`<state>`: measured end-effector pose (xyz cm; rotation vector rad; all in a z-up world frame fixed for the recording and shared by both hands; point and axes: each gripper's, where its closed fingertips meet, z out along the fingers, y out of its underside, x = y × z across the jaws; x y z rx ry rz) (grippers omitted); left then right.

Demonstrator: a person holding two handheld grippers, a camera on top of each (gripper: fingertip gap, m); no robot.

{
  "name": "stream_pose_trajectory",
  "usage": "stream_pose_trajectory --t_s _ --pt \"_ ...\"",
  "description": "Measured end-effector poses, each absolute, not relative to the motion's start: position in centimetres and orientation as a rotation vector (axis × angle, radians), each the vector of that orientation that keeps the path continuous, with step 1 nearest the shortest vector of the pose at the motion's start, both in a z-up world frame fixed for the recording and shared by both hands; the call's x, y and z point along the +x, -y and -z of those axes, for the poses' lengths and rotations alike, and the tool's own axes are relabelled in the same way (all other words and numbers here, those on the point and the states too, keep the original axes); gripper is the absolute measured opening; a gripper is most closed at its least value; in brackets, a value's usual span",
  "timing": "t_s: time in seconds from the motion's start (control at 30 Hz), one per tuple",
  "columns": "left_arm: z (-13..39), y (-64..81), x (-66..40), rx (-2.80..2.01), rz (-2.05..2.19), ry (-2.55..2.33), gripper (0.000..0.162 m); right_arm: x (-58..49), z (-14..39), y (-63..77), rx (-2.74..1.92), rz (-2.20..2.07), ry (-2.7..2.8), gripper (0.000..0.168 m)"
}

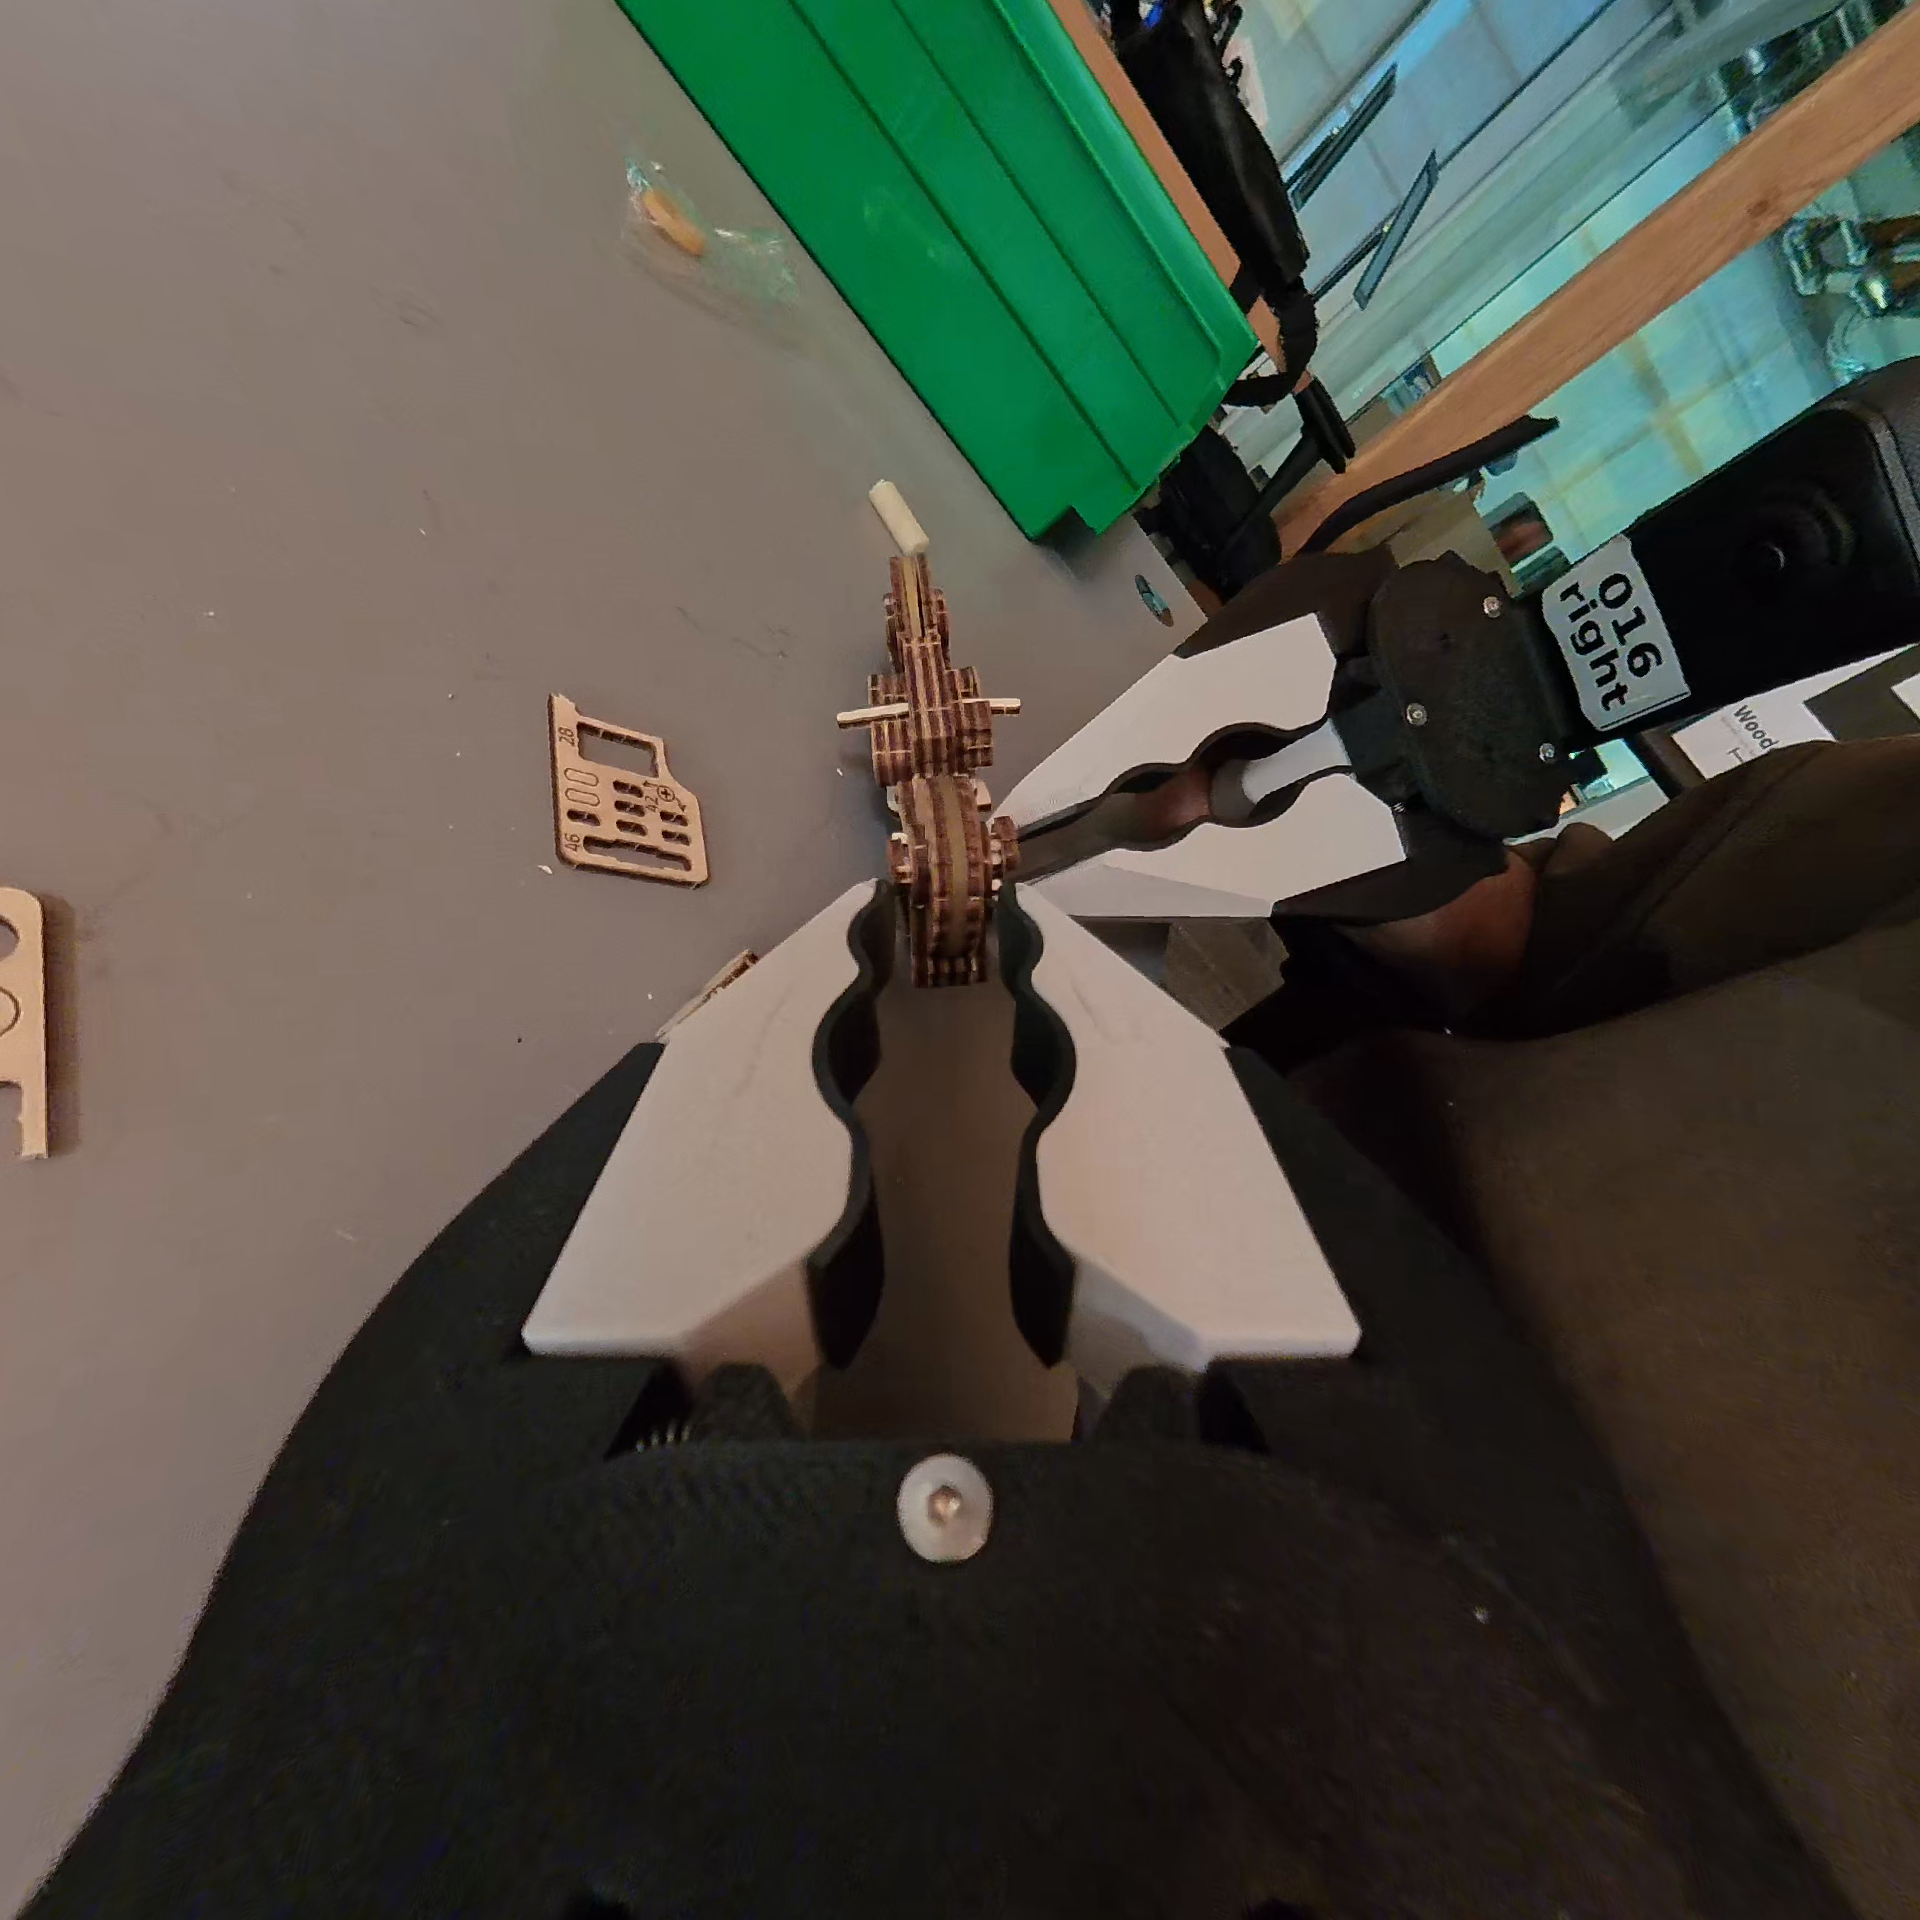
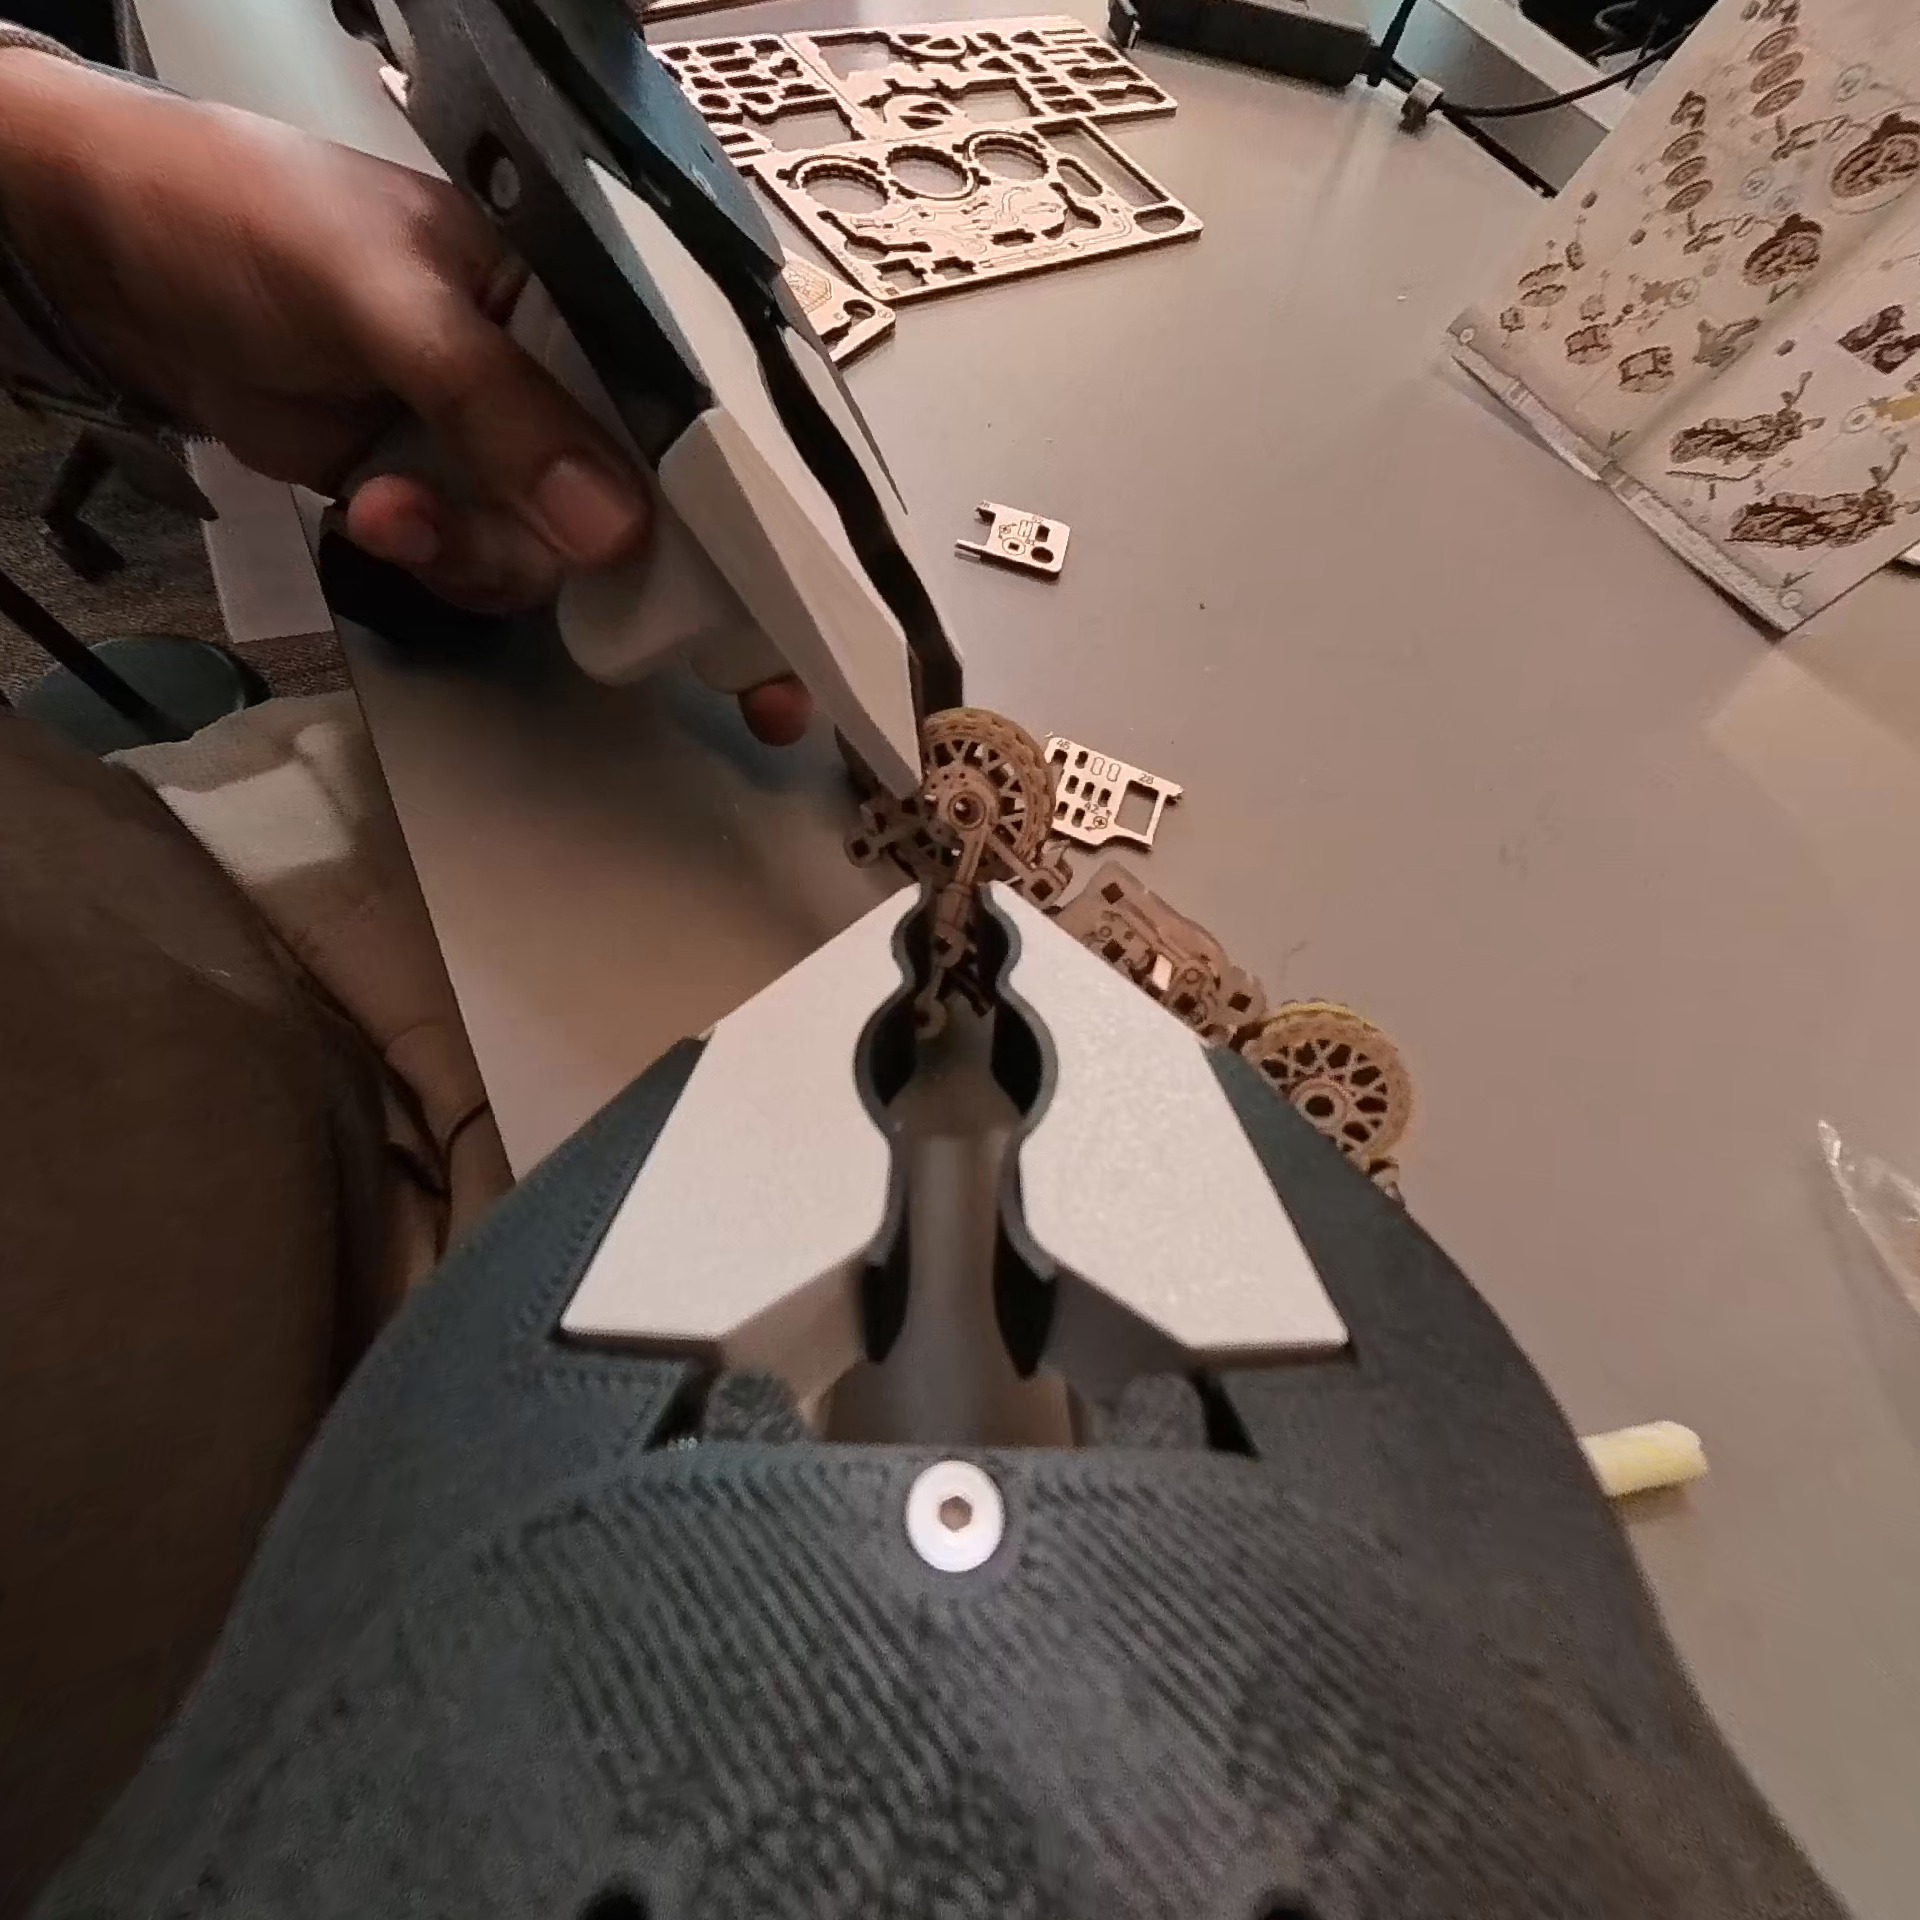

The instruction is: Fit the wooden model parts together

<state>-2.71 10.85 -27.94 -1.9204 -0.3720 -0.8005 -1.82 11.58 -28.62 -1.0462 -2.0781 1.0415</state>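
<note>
A wooden motorcycle model [image 1: 920, 717] is held just above the grey table [image 1: 312, 520]. My left gripper [image 1: 951, 909] is shut on the model's near wheel [image 1: 940, 883]. My right gripper [image 1: 1013, 836] comes in from the right and touches the same end. In the right wrist view, my right gripper [image 2: 951, 914] is shut on a thin wooden arm [image 2: 945, 956] that hangs below the spoked wheel [image 2: 982, 790]. My left gripper [image 2: 930, 743] comes down from the upper left onto that wheel. The model's body [image 2: 1153, 945] and second wheel [image 2: 1330, 1081] stretch to the right.
A green bin [image 1: 987, 239] stands at the back. A small cut-out wooden scrap [image 1: 623, 795] and a white peg [image 1: 899, 514] lie by the model. Punched-out wooden sheets [image 2: 935, 177], an instruction sheet [image 2: 1714, 312] and a yellowish cylinder [image 2: 1642, 1460] lie around. The table edge [image 2: 416, 831] runs at the left. Between my left fingertips and the small cut-out wooden scrap [image 1: 623, 795] there is roughly 6 centimeters. It is also in sight in the right wrist view [image 2: 1096, 795].
</note>
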Motion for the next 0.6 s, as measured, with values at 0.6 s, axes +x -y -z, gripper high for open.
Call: stream_pose_trajectory --t_s 0.6 --pt "27.84 -10.82 -2.75 -1.909 0.832 0.38 0.012 -1.75 28.66 -11.46 -0.992 -1.006 2.085 0.006"
